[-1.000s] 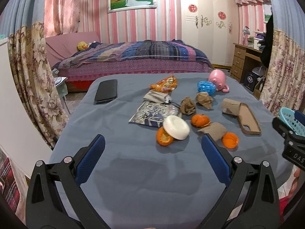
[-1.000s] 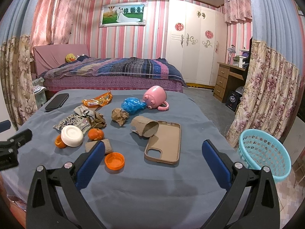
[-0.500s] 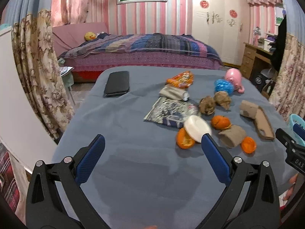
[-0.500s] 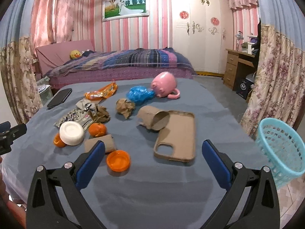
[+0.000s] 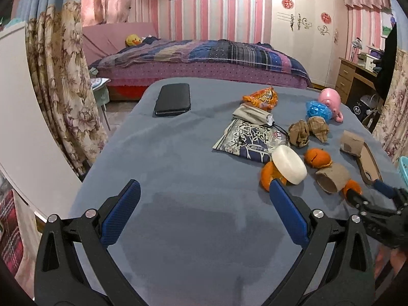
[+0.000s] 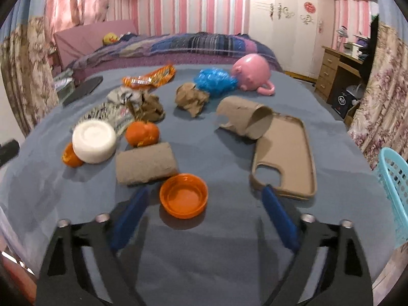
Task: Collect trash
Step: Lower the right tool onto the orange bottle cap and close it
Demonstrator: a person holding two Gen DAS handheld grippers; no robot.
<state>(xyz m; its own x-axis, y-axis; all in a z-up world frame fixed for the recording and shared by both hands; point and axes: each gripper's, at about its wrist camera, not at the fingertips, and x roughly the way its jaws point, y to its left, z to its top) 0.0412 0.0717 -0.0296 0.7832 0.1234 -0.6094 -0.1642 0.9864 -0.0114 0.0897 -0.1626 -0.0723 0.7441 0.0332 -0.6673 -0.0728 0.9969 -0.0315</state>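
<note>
Trash lies on a grey-blue table (image 6: pixel 204 267). An orange lid (image 6: pixel 183 195) lies just ahead of my open right gripper (image 6: pixel 204 214), between its fingertips. Behind it lie a flattened cardboard roll (image 6: pixel 145 163), an orange peel (image 6: pixel 141 133), a white lid (image 6: pixel 93 141), another cardboard roll (image 6: pixel 244 119), crumpled brown paper (image 6: pixel 190 98), a blue wrapper (image 6: pixel 214 81) and an orange snack bag (image 6: pixel 150 77). My left gripper (image 5: pixel 204 214) is open and empty over bare cloth, left of the white lid (image 5: pixel 289 164). The right gripper (image 5: pixel 369 204) shows at its right edge.
A tan phone case (image 6: pixel 285 158), a pink pig mug (image 6: pixel 252 72) and a black phone (image 5: pixel 173 99) are also on the table. A turquoise basket (image 6: pixel 395 191) stands off the table's right side. A bed (image 5: pixel 199 61) and a wardrobe are behind.
My right gripper has moved forward and down to the orange lid. My left gripper has shifted left, so the trash now sits to its right.
</note>
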